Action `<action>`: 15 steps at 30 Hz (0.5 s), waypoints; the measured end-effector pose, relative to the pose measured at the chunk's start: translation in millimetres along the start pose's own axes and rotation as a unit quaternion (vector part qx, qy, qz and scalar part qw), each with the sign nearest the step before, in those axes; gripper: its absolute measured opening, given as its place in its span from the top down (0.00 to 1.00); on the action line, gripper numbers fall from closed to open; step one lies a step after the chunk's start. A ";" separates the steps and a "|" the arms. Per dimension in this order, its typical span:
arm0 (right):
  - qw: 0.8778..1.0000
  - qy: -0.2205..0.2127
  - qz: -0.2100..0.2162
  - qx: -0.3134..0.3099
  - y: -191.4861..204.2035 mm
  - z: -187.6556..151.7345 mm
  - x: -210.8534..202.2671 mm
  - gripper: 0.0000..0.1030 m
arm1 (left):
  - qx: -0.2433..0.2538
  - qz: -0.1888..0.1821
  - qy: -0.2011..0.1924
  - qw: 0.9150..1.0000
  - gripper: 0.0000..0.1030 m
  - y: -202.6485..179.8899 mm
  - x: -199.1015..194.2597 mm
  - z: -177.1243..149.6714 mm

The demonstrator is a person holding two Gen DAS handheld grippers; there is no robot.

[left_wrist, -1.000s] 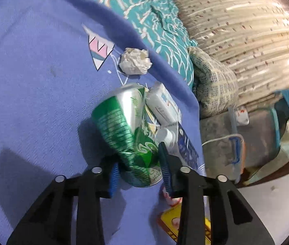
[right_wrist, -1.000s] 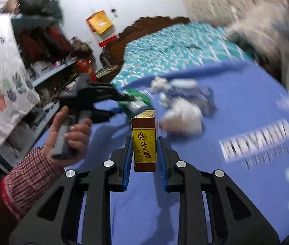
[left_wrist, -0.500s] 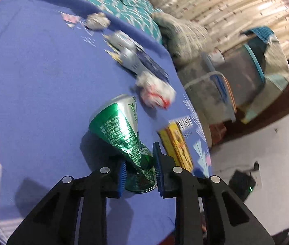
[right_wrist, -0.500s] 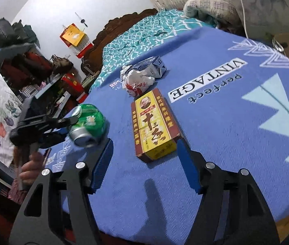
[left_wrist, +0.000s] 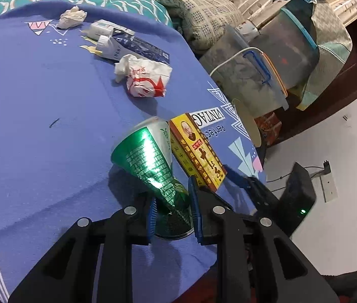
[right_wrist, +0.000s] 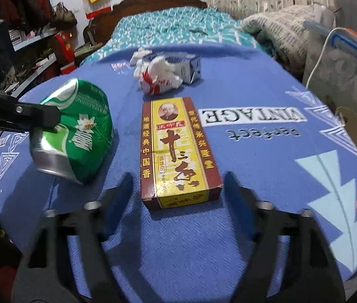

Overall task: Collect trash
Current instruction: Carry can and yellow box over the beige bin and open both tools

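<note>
Lying on the blue cloth (right_wrist: 266, 80) are five pieces of trash in view: one yellow box (right_wrist: 176, 149), one crumpled wrapper (left_wrist: 147, 78), one milk carton (left_wrist: 133, 46), one small white box (left_wrist: 102, 27) and one paper ball (left_wrist: 71, 17). One crushed green can (left_wrist: 150, 164) is being gripped by the left gripper (left_wrist: 172, 212), its base partly hidden by the pads. The box is being flanked, untouched, by the right gripper (right_wrist: 178, 189), whose blurred jaws have just been narrowing slightly.

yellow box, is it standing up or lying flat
Lying flat: the yellow box rests on its broad back on the blue cloth, its printed face up, between the open right tongs, which do not touch it.
</note>
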State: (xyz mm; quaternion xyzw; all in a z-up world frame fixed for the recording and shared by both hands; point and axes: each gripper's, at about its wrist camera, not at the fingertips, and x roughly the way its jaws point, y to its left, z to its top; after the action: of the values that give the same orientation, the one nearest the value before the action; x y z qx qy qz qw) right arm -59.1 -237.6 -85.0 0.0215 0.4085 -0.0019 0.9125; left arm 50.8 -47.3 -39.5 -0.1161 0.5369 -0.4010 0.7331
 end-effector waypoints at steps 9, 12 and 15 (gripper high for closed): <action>0.995 -0.063 -0.032 0.073 -35.5 -15.8 -40.5 0.41 | 0.032 -0.010 0.023 0.999 0.80 -30.3 21.2 13.2; 0.988 -0.072 -0.049 0.129 -70.3 -22.9 -48.8 0.41 | 0.059 -0.017 0.038 0.997 0.80 -50.7 39.7 26.7; 0.979 -0.081 -0.062 0.177 -105.2 -29.6 -57.3 0.41 | 0.089 -0.033 0.053 0.994 0.80 -77.5 62.0 43.0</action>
State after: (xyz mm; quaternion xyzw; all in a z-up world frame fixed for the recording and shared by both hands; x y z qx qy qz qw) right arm -121.5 -342.4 -65.9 0.1572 0.3269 -0.1327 0.9224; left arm 59.0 -153.2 -19.0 -0.0466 0.5326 -0.4770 0.6976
